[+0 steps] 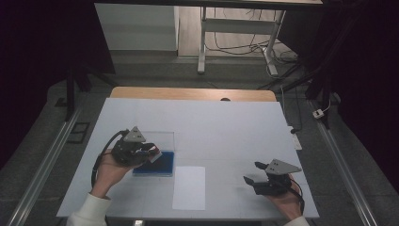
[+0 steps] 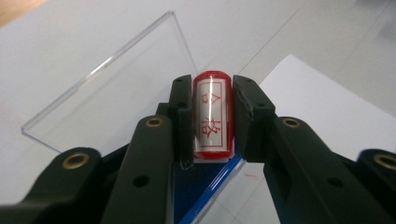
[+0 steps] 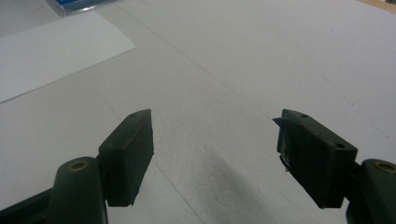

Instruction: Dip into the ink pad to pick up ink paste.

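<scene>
1. Left gripper (image 2: 212,116) clamps a red cylindrical stamp (image 2: 213,114) above the blue ink pad (image 1: 157,165), beside its clear plastic lid (image 2: 116,88).
2. Right gripper (image 3: 215,158), jaws wide, hovers empty over the white table (image 1: 226,127), near a white paper sheet (image 1: 189,187).

White table (image 1: 226,127) (paper (image 1: 189,187), perhaps case (image 1: 155,165))

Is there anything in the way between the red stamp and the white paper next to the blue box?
Nothing visible is. The left gripper holds the red stamp above the blue box, whose clear lid stands open on the far side. The white paper lies right beside the box, with bare table between.
</scene>
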### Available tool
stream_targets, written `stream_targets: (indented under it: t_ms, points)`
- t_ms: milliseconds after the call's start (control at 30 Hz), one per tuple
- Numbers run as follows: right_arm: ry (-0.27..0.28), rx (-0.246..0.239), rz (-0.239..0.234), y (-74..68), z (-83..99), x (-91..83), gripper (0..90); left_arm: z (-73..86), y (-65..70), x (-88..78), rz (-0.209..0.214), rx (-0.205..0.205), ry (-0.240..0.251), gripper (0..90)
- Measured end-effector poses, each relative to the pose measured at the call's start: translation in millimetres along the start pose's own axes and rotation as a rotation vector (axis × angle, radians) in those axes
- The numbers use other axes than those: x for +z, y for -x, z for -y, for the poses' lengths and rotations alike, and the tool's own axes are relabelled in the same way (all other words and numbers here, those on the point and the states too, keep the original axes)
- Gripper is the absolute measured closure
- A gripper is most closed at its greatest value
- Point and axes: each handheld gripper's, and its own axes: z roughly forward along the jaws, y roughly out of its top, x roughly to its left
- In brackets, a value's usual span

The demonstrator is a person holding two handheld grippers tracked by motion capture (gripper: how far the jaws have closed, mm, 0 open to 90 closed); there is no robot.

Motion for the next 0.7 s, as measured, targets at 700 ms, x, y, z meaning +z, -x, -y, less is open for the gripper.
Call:
stream_targets:
  t_ms: [700]
  points:
    - [-0.002,0.004,-0.001,1.1,1.1,-1.3,27.2,18.5,-13.4,35.9,-0.008,-0.047,-0.116,70.4]
